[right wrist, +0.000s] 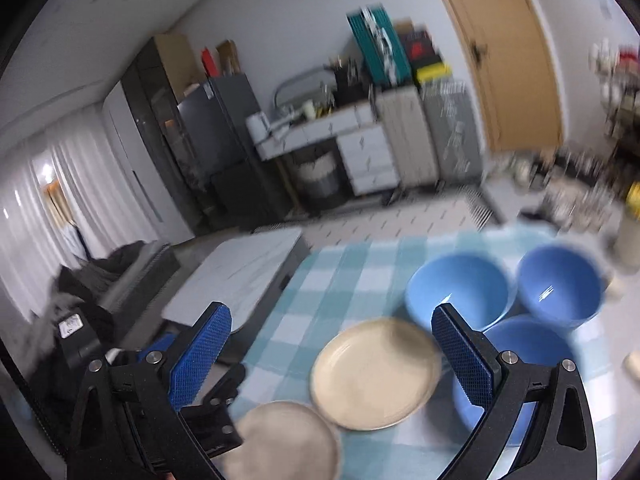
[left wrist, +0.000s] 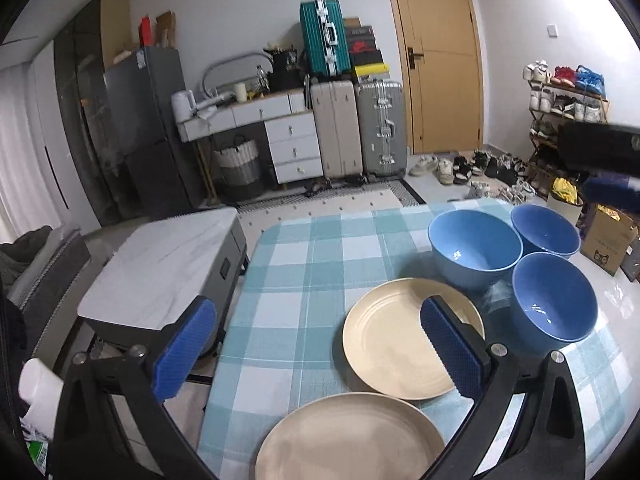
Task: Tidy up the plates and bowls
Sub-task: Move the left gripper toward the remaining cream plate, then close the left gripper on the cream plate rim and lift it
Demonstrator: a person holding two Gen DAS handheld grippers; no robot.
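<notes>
Both the left gripper (left wrist: 320,344) and the right gripper (right wrist: 332,354) have black frames, silver screws, and seemingly knurled blue pads (left wrist: 452,348).

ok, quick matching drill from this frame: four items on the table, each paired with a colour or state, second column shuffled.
Column 1:
1. near plate
2. far plate
3. nearest bowl
4. left gripper

Column 2:
A. blue, empty
B. jaws wide apart, holding nothing
C. dull beige, cut off by the lower edge of the left wrist view
D. pale cream, with ridged rings

Pairs: 1-C, 2-D, 3-A, 4-B
</notes>
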